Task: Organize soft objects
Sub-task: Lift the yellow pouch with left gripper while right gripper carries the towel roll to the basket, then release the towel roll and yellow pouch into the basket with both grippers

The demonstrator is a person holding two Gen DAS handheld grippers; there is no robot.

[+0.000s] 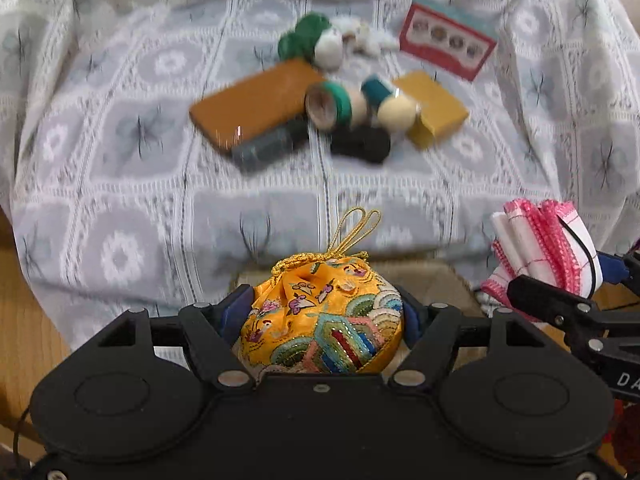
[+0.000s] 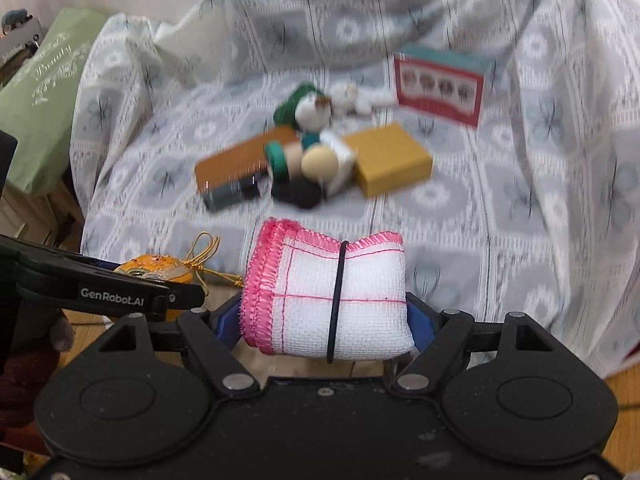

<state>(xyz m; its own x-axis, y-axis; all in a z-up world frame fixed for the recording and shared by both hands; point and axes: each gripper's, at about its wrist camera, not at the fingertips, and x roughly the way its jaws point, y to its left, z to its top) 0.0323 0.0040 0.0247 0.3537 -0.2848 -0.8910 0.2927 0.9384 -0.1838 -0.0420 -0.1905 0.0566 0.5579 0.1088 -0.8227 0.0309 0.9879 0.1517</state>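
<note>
Surface: grey-and-white patterned cover (image 1: pixel 120 184) draped over a seat, wooden floor (image 1: pixel 24 304) at its near edge.
Left gripper (image 1: pixel 324 312): jaws partly closed, pressing a yellow embroidered drawstring pouch (image 1: pixel 320 324) between the pads.
Right gripper (image 2: pixel 328 312): jaws clamped on a white pink-edged cloth roll (image 2: pixel 332 296) bound by a black band.
Farther back: blurred clutter pile (image 1: pixel 332 104) mid-cover; red box (image 1: pixel 448 44) behind it.

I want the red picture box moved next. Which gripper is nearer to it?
Right, only slightly. The right gripper, holding the pink-edged cloth roll, sits below the red box; the left gripper, holding the yellow pouch, is farther left.
</note>
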